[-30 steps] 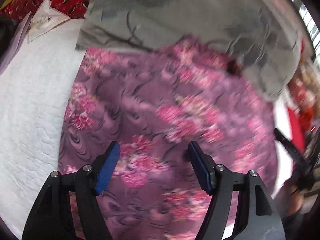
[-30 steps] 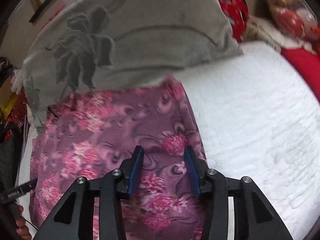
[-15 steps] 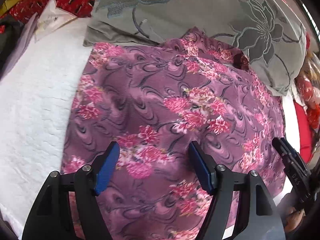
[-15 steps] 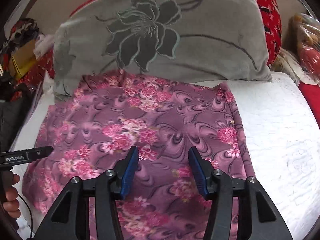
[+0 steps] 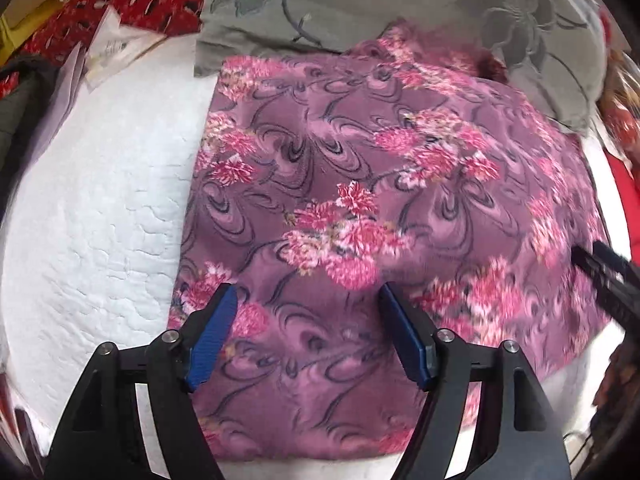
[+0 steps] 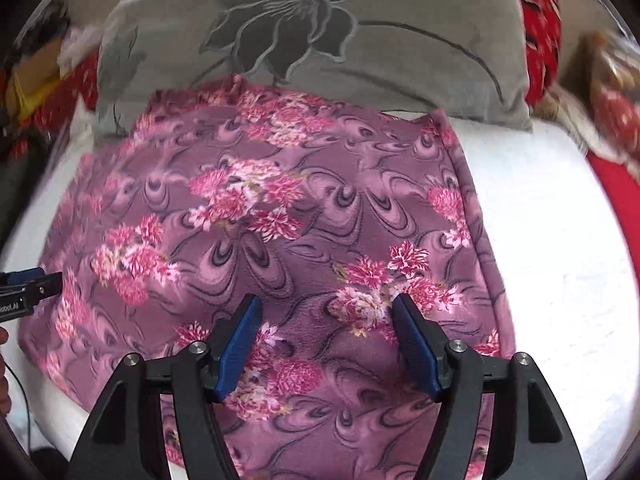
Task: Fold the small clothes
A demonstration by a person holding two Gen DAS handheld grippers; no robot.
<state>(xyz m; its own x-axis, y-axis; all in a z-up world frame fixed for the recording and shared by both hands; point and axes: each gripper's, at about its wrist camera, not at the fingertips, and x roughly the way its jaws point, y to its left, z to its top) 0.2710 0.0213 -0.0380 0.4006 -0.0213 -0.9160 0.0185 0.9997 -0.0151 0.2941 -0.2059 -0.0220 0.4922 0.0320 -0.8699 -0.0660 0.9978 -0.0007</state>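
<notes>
1. While the purple floral garment (image 6: 280,240) lies spread flat on the white quilted bed cover (image 5: 100,220), its far edge touching the grey flower-embroidered pillow (image 6: 360,40), both grippers hang over its near half with nothing pinched.
2. Jaws of the left gripper (image 5: 308,336) stand wide apart above the cloth; the right gripper (image 6: 326,340) is opening, with fabric below its pads but not pressed by them.
3. Judging from this, the step in hand is the pause between folds: cloth laid out, no grip taken yet.
4. Next, each gripper probably needs to drop onto an edge or corner, close on a single layer, and carry it across evenly.
5. Red patterned fabric (image 5: 132,4) and papers (image 5: 112,44) crowd the bed's far corners; the blurred clutter beyond is hard to name.
</notes>
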